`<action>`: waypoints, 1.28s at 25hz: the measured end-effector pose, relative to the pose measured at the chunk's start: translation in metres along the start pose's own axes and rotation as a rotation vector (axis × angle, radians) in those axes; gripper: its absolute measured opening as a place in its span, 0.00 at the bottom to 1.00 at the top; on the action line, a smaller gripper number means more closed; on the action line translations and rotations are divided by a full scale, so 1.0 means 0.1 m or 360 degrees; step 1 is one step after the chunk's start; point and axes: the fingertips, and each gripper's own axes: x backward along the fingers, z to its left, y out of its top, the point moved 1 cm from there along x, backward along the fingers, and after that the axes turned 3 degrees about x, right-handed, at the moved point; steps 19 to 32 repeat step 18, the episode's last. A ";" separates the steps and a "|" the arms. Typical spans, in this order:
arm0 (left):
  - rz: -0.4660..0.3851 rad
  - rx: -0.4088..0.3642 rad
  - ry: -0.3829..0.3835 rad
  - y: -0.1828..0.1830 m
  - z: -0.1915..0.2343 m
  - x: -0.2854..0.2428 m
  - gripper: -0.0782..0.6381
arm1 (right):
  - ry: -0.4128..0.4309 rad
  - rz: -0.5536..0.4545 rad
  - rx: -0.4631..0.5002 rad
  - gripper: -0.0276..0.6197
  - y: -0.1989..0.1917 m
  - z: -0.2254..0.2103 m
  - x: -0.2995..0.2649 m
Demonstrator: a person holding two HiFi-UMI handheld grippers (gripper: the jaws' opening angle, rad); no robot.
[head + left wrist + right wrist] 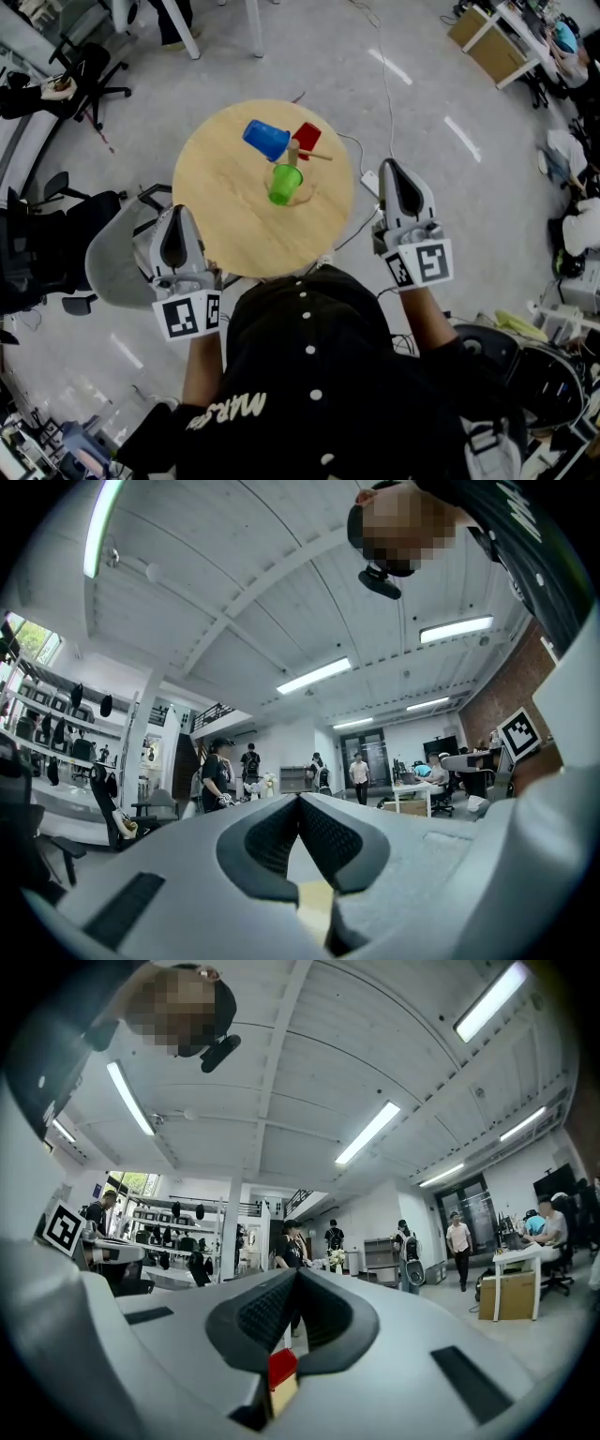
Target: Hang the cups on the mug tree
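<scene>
A wooden mug tree [293,152] stands right of centre on the round wooden table [225,216]. Three cups cling to it: a blue cup [267,139] on its left, a red cup [307,138] behind it and a green cup [284,184] in front. My left gripper [175,214] is raised at the table's near left edge, shut with nothing in it. My right gripper [391,169] hovers off the table's right edge, also shut and empty. Both gripper views look up at the ceiling and across the room, with the jaw tips touching in the left gripper [300,799] and the right gripper [298,1274].
A grey chair [112,253] stands at the table's left, with black office chairs [84,70] further off. Cables and a white power strip [368,181] lie on the floor to the right. Desks [492,42] fill the far right corner. Several people stand about the room.
</scene>
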 end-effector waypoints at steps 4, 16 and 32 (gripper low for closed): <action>-0.0003 0.0000 0.0006 0.00 0.01 0.00 0.10 | 0.0022 -0.0002 0.0002 0.04 -0.01 0.04 -0.03; -0.0014 0.0008 0.0002 0.02 -0.01 0.03 0.10 | 0.0045 -0.0012 0.0008 0.04 -0.01 0.11 -0.02; -0.0019 0.0008 0.0003 0.03 -0.02 0.02 0.10 | 0.0043 -0.0018 0.0010 0.04 0.00 0.10 -0.01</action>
